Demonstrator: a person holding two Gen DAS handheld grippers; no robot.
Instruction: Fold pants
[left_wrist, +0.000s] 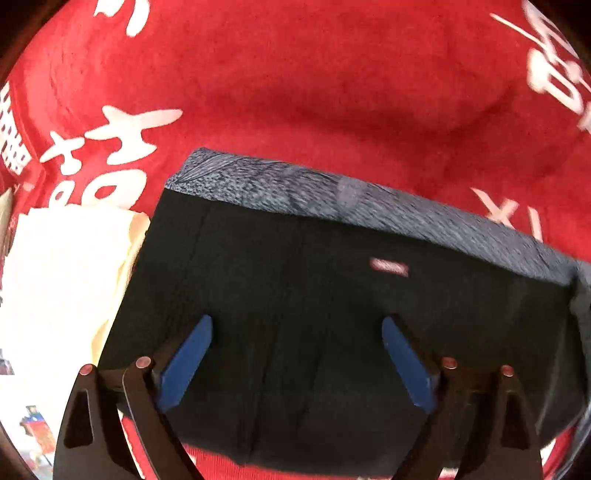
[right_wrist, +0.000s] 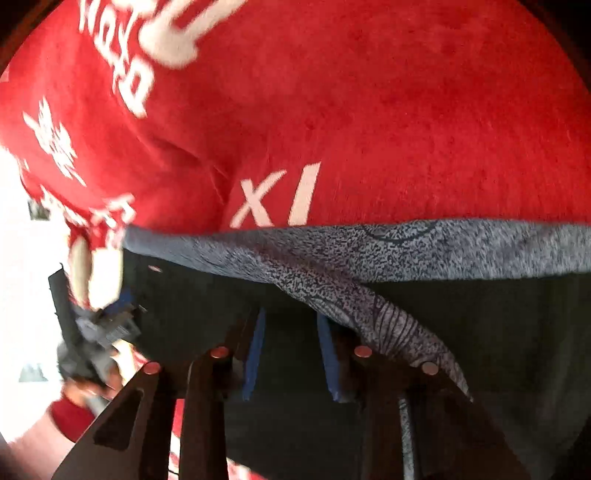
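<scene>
**Item 1. Left gripper** (left_wrist: 297, 332). Jaws spread wide, blue pads (left_wrist: 186, 363) well apart, nothing between them. They hang over the near part of the pants, pointing steeply down. Probable reason: the cloth has been let go and the jaws stand clear of it; whether the tips touch the fabric cannot be told.

**Item 2. Right gripper** (right_wrist: 290, 325). Jaws partly apart, blue fingers (right_wrist: 255, 354) with a visible gap of black cloth behind. No fold of fabric is seen pinched between the pads, so it reads as free of a hold. It sits over the pants just near of the waistband's drooping flap.

**Item 3. Pants** (left_wrist: 295, 280). Black, lying flat as a compact, roughly rectangular block with straight edges: a judgement that at least one fold is already laid. A small red label (left_wrist: 389, 267) lies on the black cloth, beyond the left jaws.

**Item 4. Waistband** (right_wrist: 461, 247). Speckled grey band along the far edge of the pants; one strip of it turns down diagonally across the black cloth toward the right jaws, and likely needs smoothing.

**Item 5. Red blanket** (left_wrist: 314, 81). White lettering; lies under the pants on all sides, serving as the folding surface.

**Item 6. Pale cloth** (left_wrist: 66, 266). Just beside the left edge of the pants, kept aside.
</scene>
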